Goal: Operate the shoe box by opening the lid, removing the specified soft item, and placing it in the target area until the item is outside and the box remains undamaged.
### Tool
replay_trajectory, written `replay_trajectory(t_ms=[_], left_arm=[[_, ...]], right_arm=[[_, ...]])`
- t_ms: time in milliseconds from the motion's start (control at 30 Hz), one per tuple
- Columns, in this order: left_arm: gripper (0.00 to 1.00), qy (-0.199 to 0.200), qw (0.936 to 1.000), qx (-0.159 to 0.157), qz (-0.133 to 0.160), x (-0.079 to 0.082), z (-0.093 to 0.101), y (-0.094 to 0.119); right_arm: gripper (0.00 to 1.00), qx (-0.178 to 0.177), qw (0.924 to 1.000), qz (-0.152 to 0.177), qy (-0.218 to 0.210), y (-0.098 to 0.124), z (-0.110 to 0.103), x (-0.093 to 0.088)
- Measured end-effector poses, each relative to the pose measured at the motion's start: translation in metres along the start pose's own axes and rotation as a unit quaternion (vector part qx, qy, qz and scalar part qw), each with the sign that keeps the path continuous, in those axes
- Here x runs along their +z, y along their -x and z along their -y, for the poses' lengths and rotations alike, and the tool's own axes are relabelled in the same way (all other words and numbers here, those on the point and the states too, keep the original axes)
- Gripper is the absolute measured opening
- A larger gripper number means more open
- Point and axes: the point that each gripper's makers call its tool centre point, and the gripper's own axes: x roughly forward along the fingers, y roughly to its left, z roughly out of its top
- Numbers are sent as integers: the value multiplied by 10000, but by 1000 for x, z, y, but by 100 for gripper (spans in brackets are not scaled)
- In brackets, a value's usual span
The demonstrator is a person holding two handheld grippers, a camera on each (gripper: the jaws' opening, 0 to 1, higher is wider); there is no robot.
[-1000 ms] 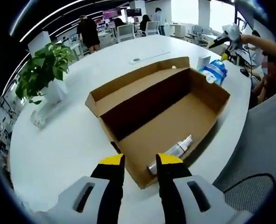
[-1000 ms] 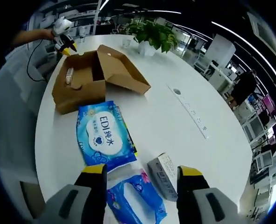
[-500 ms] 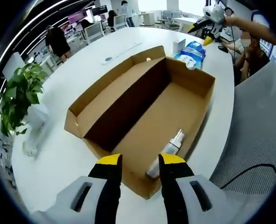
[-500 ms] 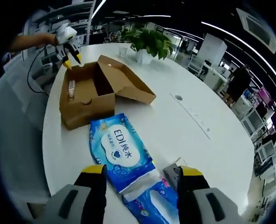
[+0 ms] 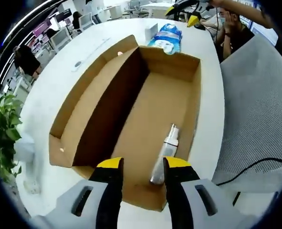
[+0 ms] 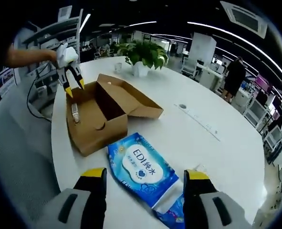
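Note:
The brown cardboard shoe box [image 5: 181, 62] lies open on the white table, its lid [image 5: 90, 78] folded flat to one side. Inside, a silver spray bottle [image 5: 165, 151] rests along one wall. My left gripper [image 5: 141, 167] hovers open above the box's near end, holding nothing. A hand holds it over the box [image 6: 97, 128] in the right gripper view, where the left gripper [image 6: 69, 67] and the bottle [image 6: 75, 111] both show. A blue EDI wipes pack [image 6: 143, 168] lies outside the box, just ahead of my open right gripper [image 6: 146, 180]. The pack [image 5: 167, 37] lies beyond the box's far end.
A second blue pack [image 6: 176, 217] sits beside the first. A small white box [image 5: 151, 32] stands by the wipes. A potted plant [image 6: 143, 52] stands at the table's far side. A grey mesh chair [image 5: 255, 114] and a black cable [image 5: 255, 164] border the table.
My left gripper has come closer and now looks down over the box. My right gripper has drawn back from the wipes packs. The box, bottle and packs lie where they were.

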Motion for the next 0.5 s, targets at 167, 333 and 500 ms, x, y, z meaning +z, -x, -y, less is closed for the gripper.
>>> replay_trajectory(t_ms=[167,333,500], left_arm=[[36,-394,9985,-334,-167,2,2,-9],[35,-721,9946,-628,-405,-1,5,-20],[37,-1026,9887,-932,-571,-2,11,-28]], right_arm=[[72,-43,9998,151,-79,4,-16,5],[79,-78,9992,301,-265,7,-32,7],[94,-158,9976,450,-498,14,-45,9]])
